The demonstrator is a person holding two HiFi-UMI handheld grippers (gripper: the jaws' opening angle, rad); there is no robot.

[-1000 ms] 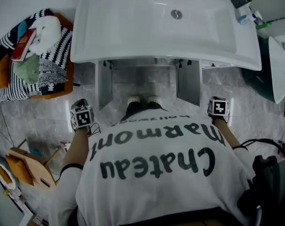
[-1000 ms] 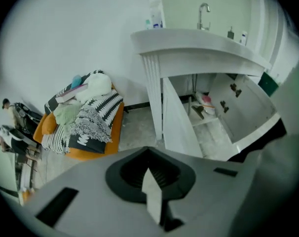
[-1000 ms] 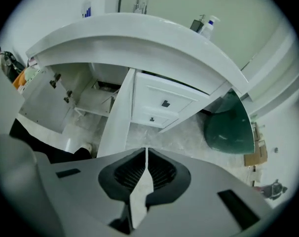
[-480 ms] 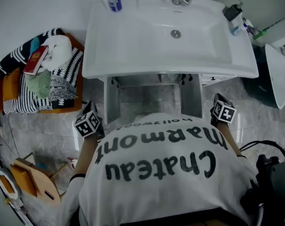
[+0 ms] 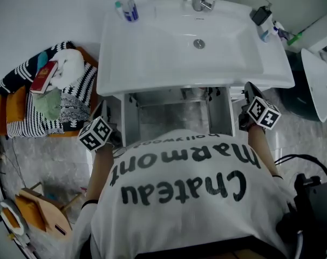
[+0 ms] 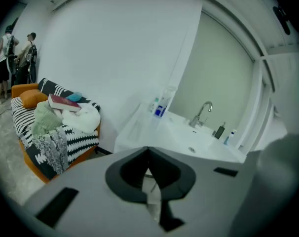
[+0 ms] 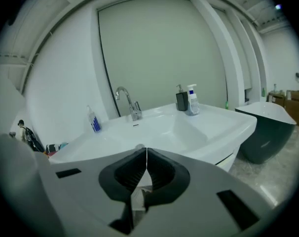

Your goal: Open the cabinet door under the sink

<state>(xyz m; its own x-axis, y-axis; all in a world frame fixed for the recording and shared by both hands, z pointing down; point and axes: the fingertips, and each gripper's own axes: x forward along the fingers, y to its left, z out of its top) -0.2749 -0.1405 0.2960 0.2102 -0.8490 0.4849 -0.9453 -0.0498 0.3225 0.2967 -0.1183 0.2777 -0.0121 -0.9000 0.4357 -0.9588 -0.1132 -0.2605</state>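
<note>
White sink (image 5: 152, 77): cabinet (image 5: 171, 115) beneath, both doors (image 5: 222, 112) swung wide, interior exposed. Task looks done. Left gripper (image 6: 148, 152) off sink's left front corner, right gripper (image 7: 146, 152) off right; jaws pressed together, empty.

Cabinet mouth: your way into the cabinet (image 5: 177, 115) is free between left door (image 5: 130, 124) and right door (image 5: 219, 112).
Overhead: the sink (image 5: 152, 63) overhangs it.
Left floor: cushion pile (image 5: 39, 104) blocks you.
Right floor: dark tub (image 5: 291, 101) blocks you.
</note>
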